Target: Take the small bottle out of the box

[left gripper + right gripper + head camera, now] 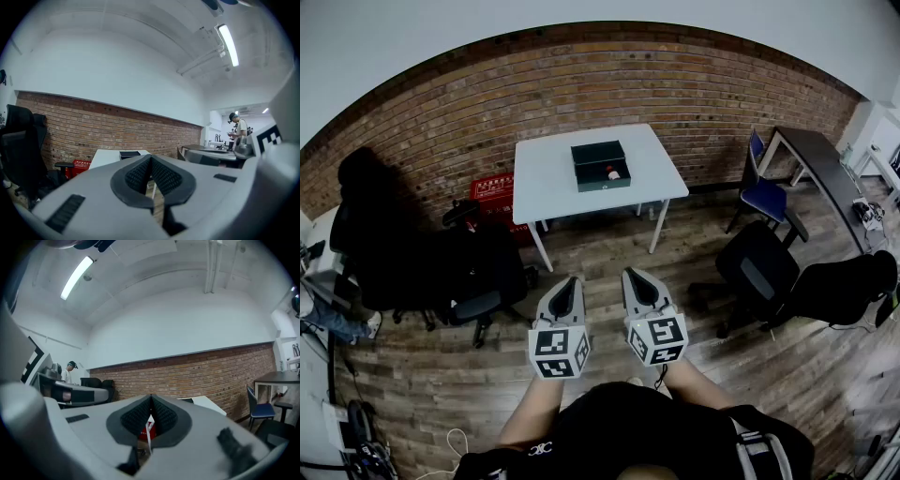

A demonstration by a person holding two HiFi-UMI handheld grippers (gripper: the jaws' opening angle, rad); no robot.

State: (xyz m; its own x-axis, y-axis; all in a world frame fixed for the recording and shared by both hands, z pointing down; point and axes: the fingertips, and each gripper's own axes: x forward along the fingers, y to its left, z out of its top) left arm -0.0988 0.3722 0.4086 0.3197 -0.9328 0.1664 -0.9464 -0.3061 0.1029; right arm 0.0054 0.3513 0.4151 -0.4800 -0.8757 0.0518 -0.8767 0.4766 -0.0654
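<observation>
**A:** Head view first. Where does the task stand?

**B:** Not started, by my reading. The box (600, 166) sits open at about the middle of the white table (544, 187), a little nearer the far edge. The small bottle (613, 173) is inside it, close to the box's right wall. It's too small to tell whether it stands or lies. The holder stands well back from the table's near edge, with bare floorboards between.

**A:** And the grippers in that view?

**B:** The left gripper (567, 281) and the right gripper (634, 276) are side by side out in front of the body, both aimed toward the table and well apart from it.

**A:** Left gripper view?

**B:** The ribbed pads meet at the tip and nothing is between them. The table and the dark box show far off beyond the jaws.

**A:** Right gripper view?

**B:** Same there: jaws pressed together, holding nothing. Only a distant red crate (143, 432) and a table leg show through the slit under the pads.

**A:** What's left, then?

**B:** All of it, I'd judge: walk up, open a gripper, reach into the box, close on the bottle, lift it clear.
</observation>
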